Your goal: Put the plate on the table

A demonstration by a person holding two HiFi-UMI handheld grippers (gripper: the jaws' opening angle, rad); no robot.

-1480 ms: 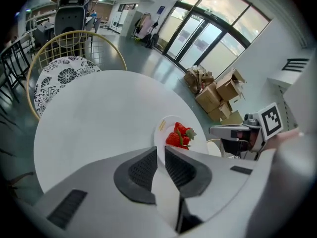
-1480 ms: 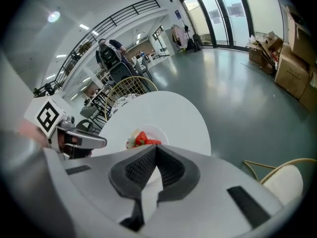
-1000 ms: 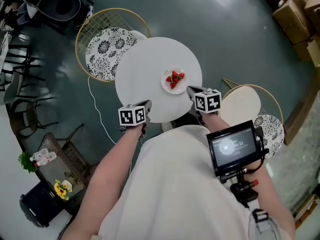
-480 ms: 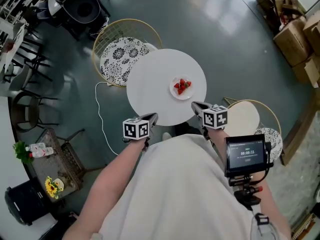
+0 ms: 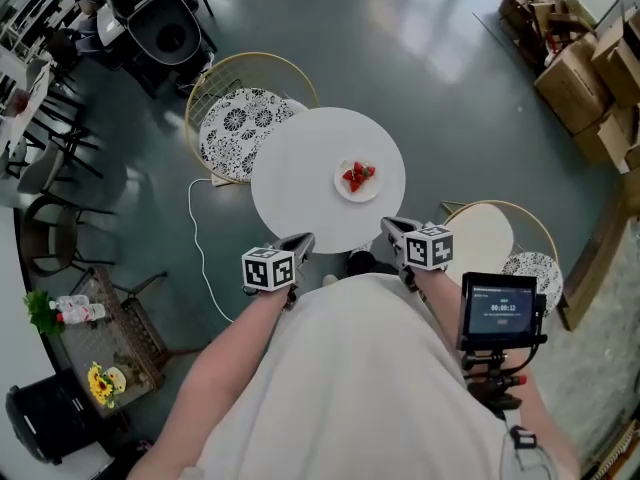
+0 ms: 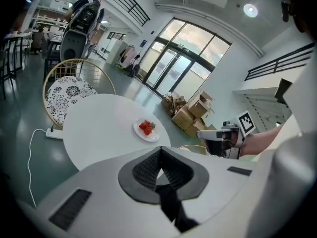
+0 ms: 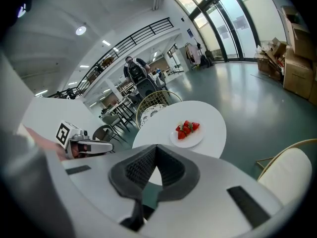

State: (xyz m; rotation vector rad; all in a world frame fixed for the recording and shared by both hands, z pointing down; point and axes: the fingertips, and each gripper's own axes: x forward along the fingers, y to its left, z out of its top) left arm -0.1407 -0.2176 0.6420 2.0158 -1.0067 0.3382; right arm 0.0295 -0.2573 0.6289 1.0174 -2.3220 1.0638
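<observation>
A white plate [image 5: 357, 180] with red strawberries lies on the round white table [image 5: 295, 183], right of its middle. It also shows in the left gripper view as the plate [image 6: 147, 130] and in the right gripper view as the plate [image 7: 187, 133]. My left gripper [image 5: 300, 240] hangs just off the table's near edge, shut and holding nothing. My right gripper [image 5: 388, 226] is level with it at the near right edge, also shut with nothing in it. Neither gripper touches the plate. Each gripper's own view shows its jaw tips closed together, left gripper [image 6: 159, 152] and right gripper [image 7: 156, 150].
A gold wire chair with a patterned cushion [image 5: 235, 118] stands at the table's far left. A chair with a cream seat [image 5: 485, 233] is at the near right. A white cable [image 5: 195, 238] runs over the floor. Cardboard boxes [image 5: 590, 68] are stacked far right.
Both grippers have drawn back from the table's near edge toward the person's body. The plate of strawberries has stayed where it was on the table.
</observation>
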